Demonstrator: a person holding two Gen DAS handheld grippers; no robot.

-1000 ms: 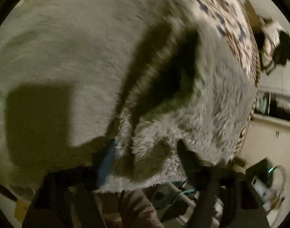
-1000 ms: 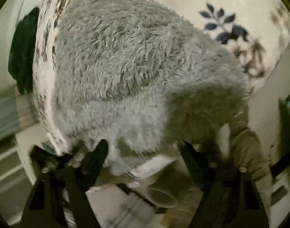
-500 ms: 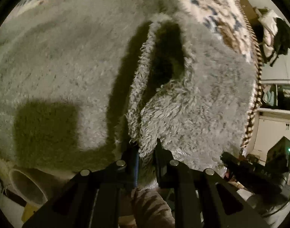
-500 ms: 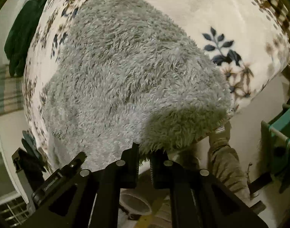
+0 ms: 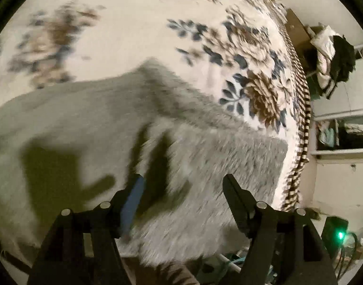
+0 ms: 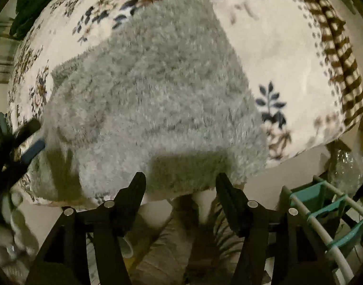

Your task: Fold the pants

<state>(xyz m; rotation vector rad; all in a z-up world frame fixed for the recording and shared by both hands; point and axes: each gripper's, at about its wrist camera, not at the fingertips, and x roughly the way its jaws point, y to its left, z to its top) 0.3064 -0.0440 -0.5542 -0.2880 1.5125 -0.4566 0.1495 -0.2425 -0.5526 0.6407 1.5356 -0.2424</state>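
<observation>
Fluffy grey pants lie folded on a floral bedspread, near the bed's front edge. My left gripper hovers above the near part of the pants. Its jaws are opening and nothing sits between them. My right gripper hangs over the near edge of the pants. Its jaws are opening too, with no cloth pinched. The left gripper also shows at the left rim of the right wrist view, blurred.
A striped border marks the bed's right edge. A teal rack stands off the bed at lower right. A person's patterned trouser leg is below the grippers. A dark garment lies at the far left.
Both grippers were shut on the pants' edge half a second ago; now both have let go and lifted, and the pants lie flat on the bed.
</observation>
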